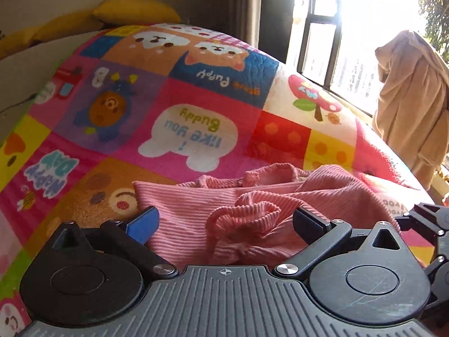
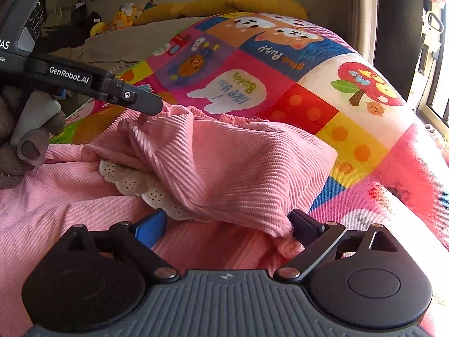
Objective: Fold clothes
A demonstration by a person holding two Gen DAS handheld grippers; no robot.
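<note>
A pink ribbed garment [image 1: 179, 205] lies bunched on a bright patchwork cartoon blanket [image 1: 196, 98]. My left gripper [image 1: 227, 220] is open wide, and a rumpled fold of the garment sits between its blue-padded fingers. In the right wrist view the same pink garment [image 2: 238, 163] shows a white lace trim [image 2: 132, 181] under a raised fold. My right gripper [image 2: 228, 223] is also open, its fingers straddling the lower edge of that fold. The left gripper [image 2: 153, 106] reaches in from the upper left, its tip over the garment's far edge, held by a gloved hand [image 2: 31, 140].
The blanket [image 2: 280, 70] covers a bed with yellow pillows [image 1: 134, 11] at its head. A tan garment [image 1: 412, 98] hangs by the bright window [image 1: 322, 42] on the right. Plush toys [image 2: 123, 18] sit on a surface at the far left.
</note>
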